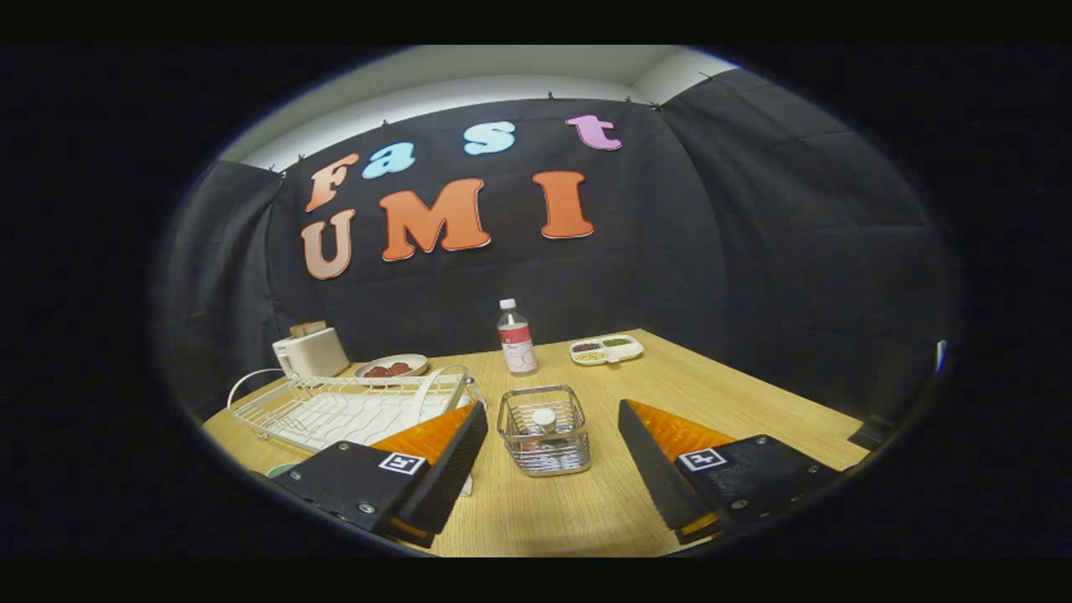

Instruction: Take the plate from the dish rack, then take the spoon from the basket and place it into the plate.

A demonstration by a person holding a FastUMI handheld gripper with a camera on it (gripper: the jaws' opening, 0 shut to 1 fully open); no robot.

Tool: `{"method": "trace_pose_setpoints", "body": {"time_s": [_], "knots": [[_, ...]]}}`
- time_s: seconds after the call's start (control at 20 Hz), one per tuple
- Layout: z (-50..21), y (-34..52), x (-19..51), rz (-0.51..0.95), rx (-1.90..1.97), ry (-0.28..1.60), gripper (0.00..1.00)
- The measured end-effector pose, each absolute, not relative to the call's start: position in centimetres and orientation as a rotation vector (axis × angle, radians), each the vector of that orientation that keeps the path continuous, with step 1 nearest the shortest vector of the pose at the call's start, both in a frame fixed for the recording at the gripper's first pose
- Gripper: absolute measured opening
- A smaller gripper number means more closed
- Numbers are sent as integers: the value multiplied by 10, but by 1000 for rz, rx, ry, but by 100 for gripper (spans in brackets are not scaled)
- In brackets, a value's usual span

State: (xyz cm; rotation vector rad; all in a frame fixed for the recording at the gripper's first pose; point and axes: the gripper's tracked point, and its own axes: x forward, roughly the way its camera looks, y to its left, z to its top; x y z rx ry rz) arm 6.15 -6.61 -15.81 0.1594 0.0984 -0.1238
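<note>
The gripper (553, 414) is held open, a wire basket (544, 442) seen between its fingers, the dish rack (335, 410) beside.

The dish rack (352, 410), white wire, low and oblong, is set flat on the wooden table just left of the basket (544, 441). A white plate (430, 392) is seen standing on edge at the rack's end nearest the basket. The basket, a small square wire tub of bright metal, is stood upright. The spoon (543, 418) is held inside the basket, its pale rounded end showing at the basket's mouth; the rest cannot be made out.
</note>
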Motion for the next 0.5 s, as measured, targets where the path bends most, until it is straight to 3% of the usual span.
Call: {"method": "trace_pose_setpoints", "body": {"time_s": [0.1, 0.5], "knots": [[-163, -68, 74, -132, 150, 84, 84], [-169, -72, 106, -148, 163, 74, 23]]}}
